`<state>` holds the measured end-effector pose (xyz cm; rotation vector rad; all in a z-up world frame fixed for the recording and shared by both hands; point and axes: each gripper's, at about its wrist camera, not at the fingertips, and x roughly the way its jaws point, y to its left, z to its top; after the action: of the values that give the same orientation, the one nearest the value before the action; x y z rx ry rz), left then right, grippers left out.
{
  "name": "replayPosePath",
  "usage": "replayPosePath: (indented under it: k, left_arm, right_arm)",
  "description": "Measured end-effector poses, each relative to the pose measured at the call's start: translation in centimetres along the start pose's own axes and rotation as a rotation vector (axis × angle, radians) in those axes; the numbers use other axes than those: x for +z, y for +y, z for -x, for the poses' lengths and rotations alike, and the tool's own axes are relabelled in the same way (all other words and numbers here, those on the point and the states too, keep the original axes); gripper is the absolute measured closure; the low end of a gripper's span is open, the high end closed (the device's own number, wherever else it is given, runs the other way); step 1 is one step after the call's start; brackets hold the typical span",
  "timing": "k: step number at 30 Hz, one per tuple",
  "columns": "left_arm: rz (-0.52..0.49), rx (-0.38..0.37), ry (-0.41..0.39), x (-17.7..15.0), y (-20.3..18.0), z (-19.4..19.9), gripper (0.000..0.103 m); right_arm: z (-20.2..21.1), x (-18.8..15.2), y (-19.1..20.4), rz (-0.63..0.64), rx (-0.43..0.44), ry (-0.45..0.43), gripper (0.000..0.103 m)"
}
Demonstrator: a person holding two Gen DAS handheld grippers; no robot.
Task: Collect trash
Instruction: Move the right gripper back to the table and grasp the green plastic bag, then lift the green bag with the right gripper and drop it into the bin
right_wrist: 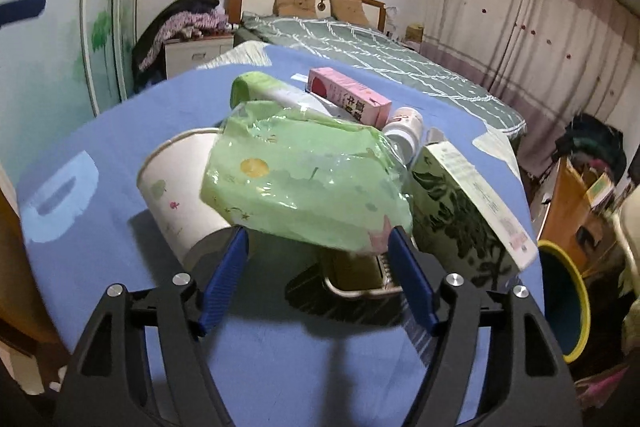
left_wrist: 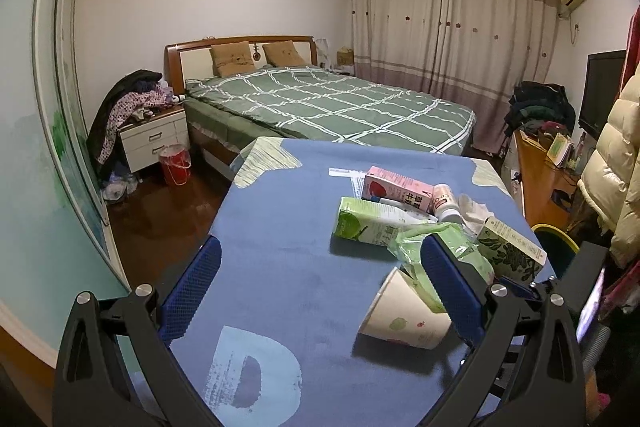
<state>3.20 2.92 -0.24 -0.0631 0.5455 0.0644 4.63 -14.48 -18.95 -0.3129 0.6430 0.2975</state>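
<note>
Left wrist view: mounted behind the left gripper [left_wrist: 320, 291], angled down across the blue table [left_wrist: 280, 227] from its near edge, facing the bed [left_wrist: 328, 103] and curtain [left_wrist: 448, 27]. Right wrist view: behind the right gripper [right_wrist: 318, 243], much nearer the litter, tilted. Shared: paper cup [left_wrist: 404, 311] [right_wrist: 180, 187], pink carton [left_wrist: 396, 187] [right_wrist: 348, 95], bed, table

Glossy crinkled plastic pack [right_wrist: 308, 183], matt paper cup [right_wrist: 180, 183], matt blue cloth [right_wrist: 100, 115].

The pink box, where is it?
The pink box lies on the blue table at the far end of the trash pile, beside the small white bottle, nearest the bed.
</note>
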Motion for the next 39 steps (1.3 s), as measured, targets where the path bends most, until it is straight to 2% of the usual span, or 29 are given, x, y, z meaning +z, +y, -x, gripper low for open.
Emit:
replayPosePath:
  k: [8, 9, 10, 11, 13, 16, 22, 27, 33, 39]
  left_arm:
    - [-0.009, -0.007, 0.024, 0.2, -0.8, -1.1, 0.005]
    - [-0.012, -0.009, 0.026, 0.2, -0.9, -1.2, 0.005]
    - [-0.015, -0.01, 0.028, 0.1, -1.0, -1.3, 0.005]
    - [-0.017, -0.011, 0.031, 0.1, -1.1, -1.4, 0.005]
    - [-0.017, -0.013, 0.037, 0.1, -1.3, -1.6, 0.005]
    - [-0.011, -0.024, 0.047, 0.0, -1.4, -2.0, 0.005]
    - [-0.005, -0.018, 0.05, -0.2, -1.3, -2.4, 0.005]
    - [-0.011, -0.027, 0.061, -0.4, -1.7, -2.8, 0.005]
    - [-0.039, -0.056, 0.088, -1.1, -3.3, -3.8, 0.005]
    - [-0.079, -0.077, 0.122, -2.1, -5.3, -5.0, 0.005]
  right_arm:
    - [-0.9, 0.6, 0.5, 0.052, -0.058, -0.049, 0.034]
    - [-0.8, 0.6, 0.3, 0.05, -0.056, -0.063, 0.04]
    - [-0.7, 0.7, 0.1, 0.048, -0.054, -0.072, 0.056]
    - [-0.8, 0.8, 0.0, 0.046, -0.054, -0.073, 0.062]
    - [-0.7, 1.0, -0.3, 0.043, -0.052, -0.074, 0.091]
    - [-0.5, 1.2, -1.2, 0.019, -0.026, -0.097, 0.101]
    - [1.2, 1.7, -4.1, -0.107, 0.098, -0.148, 0.103]
    - [3.3, 2.3, -6.0, -0.176, 0.142, -0.204, 0.103]
    - [5.4, 2.9, -8.2, -0.229, 0.13, -0.262, 0.103]
    - [6.9, 2.5, -13.3, -0.326, 0.057, -0.302, 0.103]
